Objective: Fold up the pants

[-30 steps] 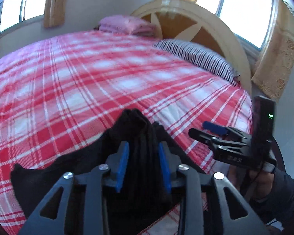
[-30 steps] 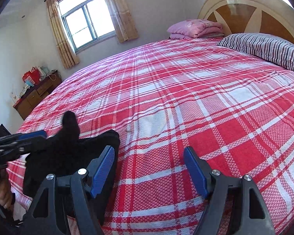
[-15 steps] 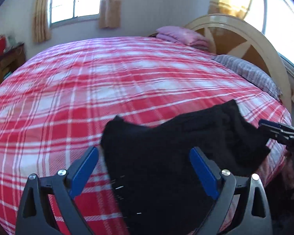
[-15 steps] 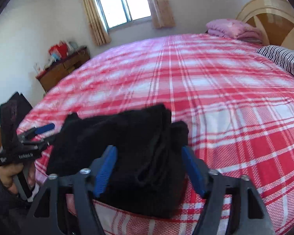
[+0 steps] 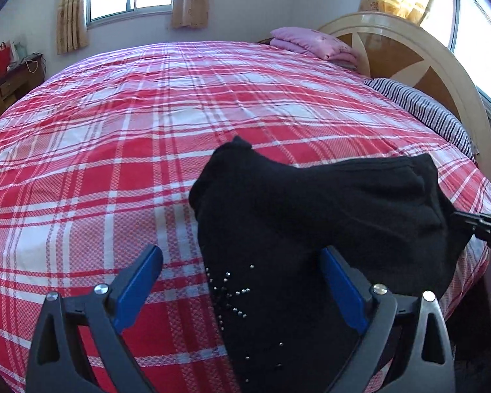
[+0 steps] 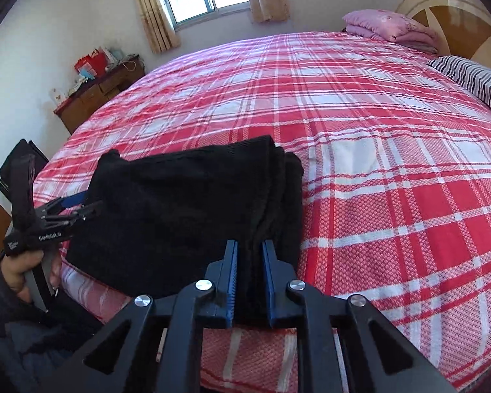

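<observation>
We see thick black knitted pants (image 6: pixel 186 206), folded into a bundle, lying at the near edge of a red-and-white plaid bed (image 6: pixel 360 114), long axis running between our hands. Our right claw (image 6: pixel 248 281) is closing narrowly on the bundle's right end; our left claw (image 5: pixel 242 290), marked "GenRobot.AI", is opening wide over the left end.

Black pants (image 6: pixel 180 203) lying folded at the bed's near edge

They are sitting as a thick, soft bundle on the red plaid bedspread (image 5: pixel 114 163), stacked fold edges facing right, small silvery studs (image 5: pixel 232 291) showing on the cloth nearest the left camera.
</observation>
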Tool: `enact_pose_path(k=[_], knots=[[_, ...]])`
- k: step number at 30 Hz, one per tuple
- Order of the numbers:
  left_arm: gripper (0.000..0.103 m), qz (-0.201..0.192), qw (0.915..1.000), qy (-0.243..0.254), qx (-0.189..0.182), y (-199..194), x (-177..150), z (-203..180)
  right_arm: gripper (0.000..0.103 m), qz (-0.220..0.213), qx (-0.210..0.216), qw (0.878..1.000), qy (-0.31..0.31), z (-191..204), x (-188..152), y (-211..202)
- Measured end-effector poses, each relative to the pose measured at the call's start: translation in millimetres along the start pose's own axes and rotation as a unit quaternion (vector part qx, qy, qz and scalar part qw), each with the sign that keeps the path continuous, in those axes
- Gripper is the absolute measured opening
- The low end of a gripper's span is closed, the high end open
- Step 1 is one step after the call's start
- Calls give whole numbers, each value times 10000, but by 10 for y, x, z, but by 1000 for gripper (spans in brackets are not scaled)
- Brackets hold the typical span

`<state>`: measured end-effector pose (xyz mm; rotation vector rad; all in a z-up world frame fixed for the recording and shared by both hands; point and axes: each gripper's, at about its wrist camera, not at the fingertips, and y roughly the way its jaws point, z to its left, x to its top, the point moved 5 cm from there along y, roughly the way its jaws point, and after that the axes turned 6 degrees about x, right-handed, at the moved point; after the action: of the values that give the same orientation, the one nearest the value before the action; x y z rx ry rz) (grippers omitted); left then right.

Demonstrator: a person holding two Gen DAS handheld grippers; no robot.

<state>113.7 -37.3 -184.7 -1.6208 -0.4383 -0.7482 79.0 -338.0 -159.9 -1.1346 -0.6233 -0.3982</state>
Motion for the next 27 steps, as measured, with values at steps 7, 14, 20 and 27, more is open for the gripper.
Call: enact_pose_path(k=[7, 14, 20, 27], knots=[[100, -35, 10000, -52, 26, -1, 2, 20, 49, -532, -436, 9976, -68, 28, 194, -262], [102, -37, 9999, -55, 100, 5, -4, 13, 56, -489, 238, 9973, -502, 402, 399, 29], [103, 3, 9999, -126, 26, 31, -22, 33, 56, 47, -92, 9982, -588, 277, 370, 463], [103, 0, 9999, -63, 100, -49, -22, 25, 57, -168, -82, 9981, -592, 335, 280, 112]])
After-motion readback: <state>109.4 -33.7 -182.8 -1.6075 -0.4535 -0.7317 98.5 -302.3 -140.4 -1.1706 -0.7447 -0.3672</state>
